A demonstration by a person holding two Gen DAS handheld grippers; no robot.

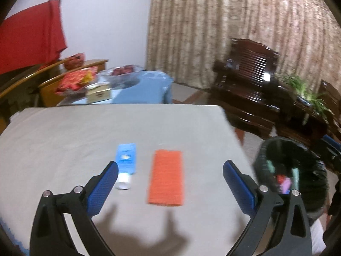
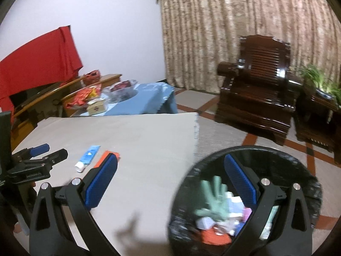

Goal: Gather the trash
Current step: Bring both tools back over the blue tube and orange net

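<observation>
On the grey-covered table (image 1: 64, 140) lie a blue tube with a white cap (image 1: 126, 162) and, to its right, an orange ribbed cloth (image 1: 166, 178). My left gripper (image 1: 170, 166) hovers over the table's near side, wide open and holding nothing. The cloth shows between its fingers and the tube by its left finger. A black-lined bin (image 2: 277, 155) stands off the table's right edge, holding a green glove (image 2: 213, 198) and several scraps. My right gripper (image 2: 170, 159) is open and bare, its right finger over the bin. The right wrist view also shows the left gripper (image 2: 53, 151), the tube (image 2: 88, 155) and the cloth (image 2: 106, 154).
A dark wooden armchair (image 2: 255, 89) and a side table with a plant (image 2: 319, 81) stand beyond the bin. Behind the grey table is a blue-covered table (image 2: 145, 102) with snacks and a small box. A curtain and a red cloth (image 2: 38, 53) hang at the back.
</observation>
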